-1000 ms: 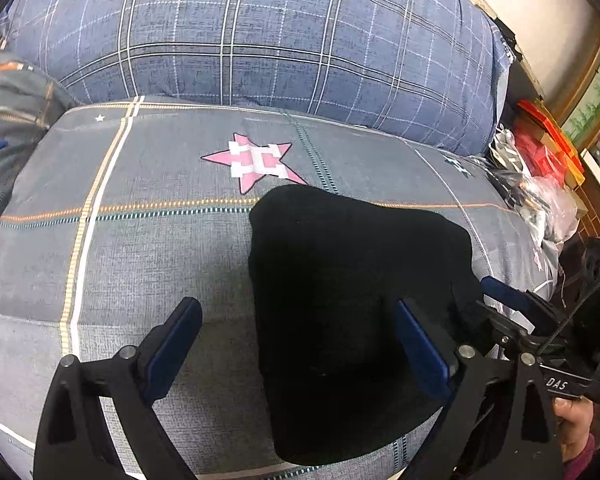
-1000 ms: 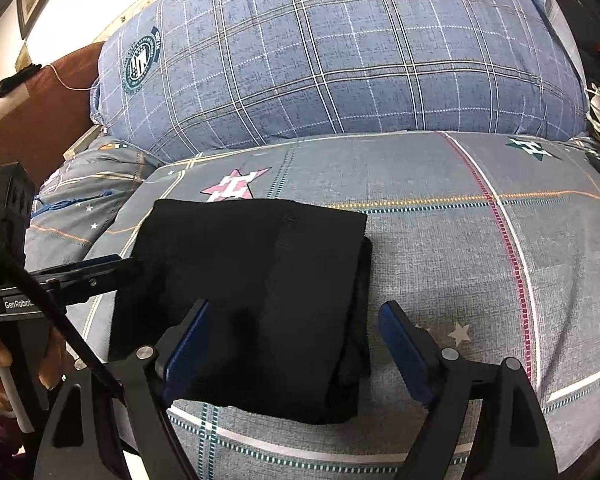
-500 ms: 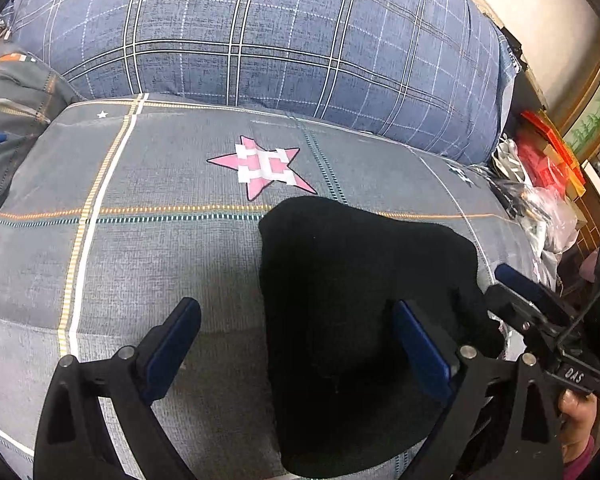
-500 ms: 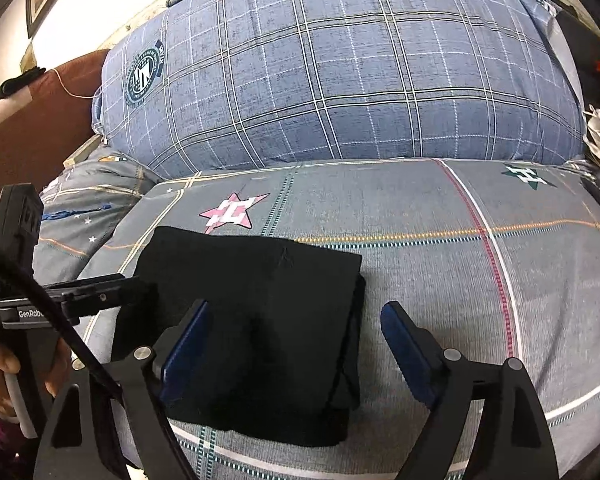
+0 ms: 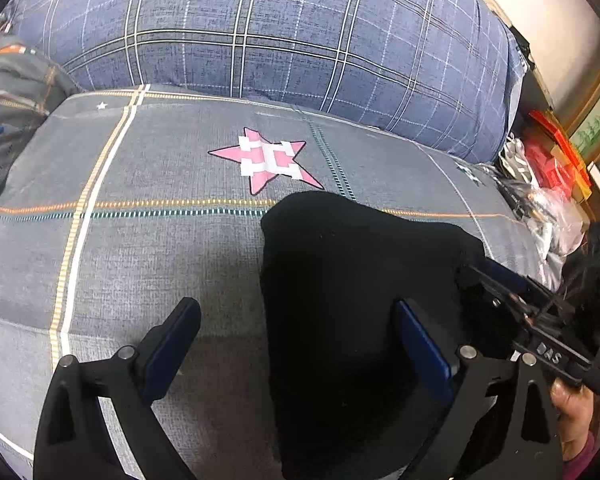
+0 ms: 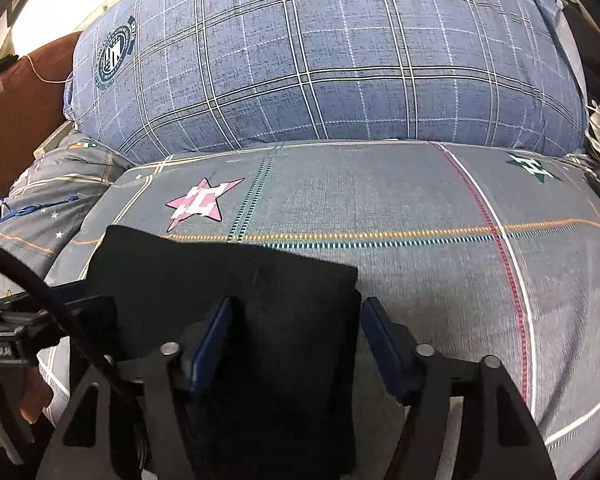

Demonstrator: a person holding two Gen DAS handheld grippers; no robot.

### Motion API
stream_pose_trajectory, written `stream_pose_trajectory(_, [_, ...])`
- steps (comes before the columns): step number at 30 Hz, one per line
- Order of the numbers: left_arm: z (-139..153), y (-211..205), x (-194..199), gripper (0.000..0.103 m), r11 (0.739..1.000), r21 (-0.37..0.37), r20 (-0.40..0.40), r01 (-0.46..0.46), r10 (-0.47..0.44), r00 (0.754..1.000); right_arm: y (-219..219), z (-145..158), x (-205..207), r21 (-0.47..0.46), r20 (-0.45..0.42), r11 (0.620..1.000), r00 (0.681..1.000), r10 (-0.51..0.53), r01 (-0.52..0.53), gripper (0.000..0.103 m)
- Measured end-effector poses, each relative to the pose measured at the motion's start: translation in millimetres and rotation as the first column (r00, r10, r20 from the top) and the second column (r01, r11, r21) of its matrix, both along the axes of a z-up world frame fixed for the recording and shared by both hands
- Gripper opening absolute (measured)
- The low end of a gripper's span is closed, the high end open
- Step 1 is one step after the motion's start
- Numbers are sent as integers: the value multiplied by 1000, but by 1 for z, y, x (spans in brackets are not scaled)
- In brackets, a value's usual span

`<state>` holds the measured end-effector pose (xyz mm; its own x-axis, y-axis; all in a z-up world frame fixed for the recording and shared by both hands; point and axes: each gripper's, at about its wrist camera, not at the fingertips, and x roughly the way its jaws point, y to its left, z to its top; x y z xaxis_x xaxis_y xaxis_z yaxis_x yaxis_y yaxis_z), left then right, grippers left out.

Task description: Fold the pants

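The black pants (image 5: 352,304) lie folded into a compact rectangle on the grey bed cover (image 5: 148,264); they also show in the right wrist view (image 6: 240,304). My left gripper (image 5: 300,344) is open, its fingers spanning the pants' left edge. My right gripper (image 6: 296,340) is partly open, its blue fingers standing on either side of the pants' right edge. The right gripper also shows in the left wrist view (image 5: 512,300) at the pants' right side. The left gripper shows at the left of the right wrist view (image 6: 40,320).
A big blue plaid pillow (image 5: 284,32) lies along the back of the bed, also seen in the right wrist view (image 6: 332,60). A pink star (image 5: 266,158) is printed beyond the pants. Bags and red boxes (image 5: 548,176) crowd the right side.
Both grippers have drawn back toward the bed's near edge. The right gripper's fingers have narrowed around the pants' right edge. The left gripper stays wide open.
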<state>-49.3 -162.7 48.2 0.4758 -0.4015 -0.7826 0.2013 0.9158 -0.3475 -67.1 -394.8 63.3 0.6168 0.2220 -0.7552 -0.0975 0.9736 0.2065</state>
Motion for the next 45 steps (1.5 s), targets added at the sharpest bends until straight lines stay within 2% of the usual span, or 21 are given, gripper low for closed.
stream_pose_trajectory(5, [10, 11, -8, 97, 999, -41, 25, -12, 13, 1000, -5, 10, -15, 41, 20, 999, 999, 32, -32, 87])
stream_pose_trajectory(10, [3, 9, -8, 98, 1000, -2, -2, -21, 21, 1000, 1, 11, -23, -5, 1, 999, 1000, 32, -32, 88])
stream_pose_trajectory(14, [1, 5, -11, 98, 1000, 15, 9, -12, 12, 1000, 5, 12, -28, 6, -1, 1000, 1000, 26, -26, 88])
stream_pose_trajectory(20, [-4, 2, -15, 98, 1000, 4, 9, 19, -19, 1000, -4, 7, -32, 6, 2, 1000, 1000, 19, -19, 92])
stream_pose_trajectory(23, [-9, 2, -13, 99, 1000, -20, -2, 23, -23, 1000, -18, -3, -27, 71, -39, 997, 999, -9, 12, 94])
stream_pose_trajectory(27, [-17, 0, -8, 101, 998, -52, -30, 19, -21, 999, -23, -17, -20, 194, -76, 981, 996, 37, -22, 94])
stream_pose_trajectory(30, [-20, -5, -5, 102, 998, -54, -30, 34, -36, 999, -21, -29, -14, 216, -108, 976, 993, 58, -33, 94])
stream_pose_trajectory(34, [-23, -12, -3, 103, 998, -56, -13, 41, -42, 999, -18, -31, -11, 264, -84, 963, 993, 78, -53, 96])
stream_pose_trajectory(37, [-25, -20, -3, 103, 997, -48, 12, 54, -53, 999, -10, -32, -8, 263, -56, 961, 993, 106, -87, 96])
stream_pose_trajectory(38, [-25, -21, -4, 103, 997, -47, 18, 60, -59, 998, -5, -32, -9, 244, -45, 965, 993, 110, -96, 93])
stream_pose_trajectory(39, [-24, -23, -5, 99, 996, -50, 20, 71, -70, 997, -3, -30, -11, 220, -34, 972, 995, 97, -87, 84])
stream_pose_trajectory(40, [-23, -25, -6, 90, 994, -61, 28, 88, -87, 996, -2, -28, -13, 212, -15, 973, 996, 90, -85, 77])
stream_pose_trajectory(41, [-21, -29, -9, 75, 991, -66, 36, 119, -117, 993, -2, -25, -16, 214, 6, 972, 996, 93, -92, 65])
stream_pose_trajectory(42, [-16, -30, -12, 71, 991, -48, 51, 123, -121, 991, 0, -20, -20, 194, 21, 976, 995, 96, -98, 52])
stream_pose_trajectory(43, [-13, -31, -14, 68, 990, -40, 59, 132, -130, 990, 2, -14, -23, 170, 32, 980, 995, 97, -101, 49])
stream_pose_trajectory(45, [-5, -29, -15, 55, 989, -31, 63, 146, -143, 988, 5, -4, -28, 153, 52, 983, 994, 98, -105, 45])
